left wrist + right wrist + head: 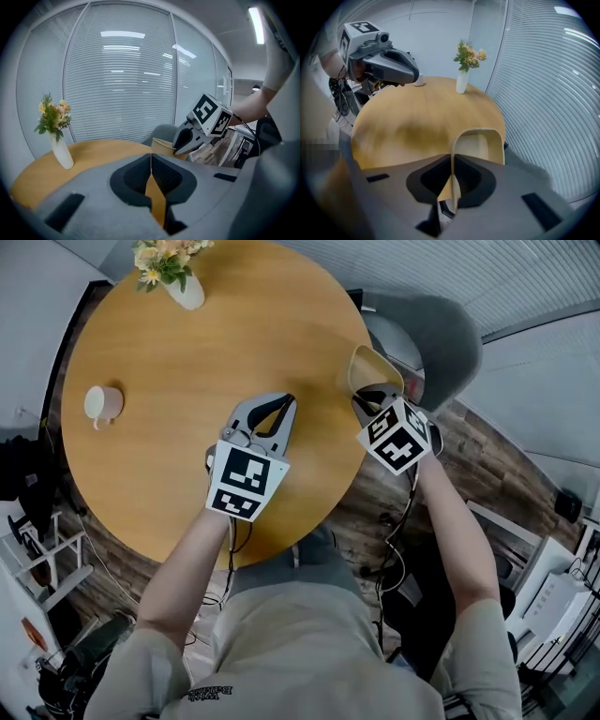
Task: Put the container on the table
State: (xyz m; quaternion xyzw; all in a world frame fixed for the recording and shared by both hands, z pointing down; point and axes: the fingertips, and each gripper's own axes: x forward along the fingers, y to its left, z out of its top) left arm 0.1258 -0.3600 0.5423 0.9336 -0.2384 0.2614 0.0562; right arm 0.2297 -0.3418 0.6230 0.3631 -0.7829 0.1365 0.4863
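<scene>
Across the table from the container, a vase and mug

Person in a khaki tee, with a grey gripper in each hand

The short-sleeved T-shirt is khaki, with small dark lettering on the chest. The left gripper and right gripper have pale grey shells with black ribbed pads set into dark recesses behind the jaws. Each carries a white marker cube printed with black squares. Each also trails a thin black cable.
</scene>
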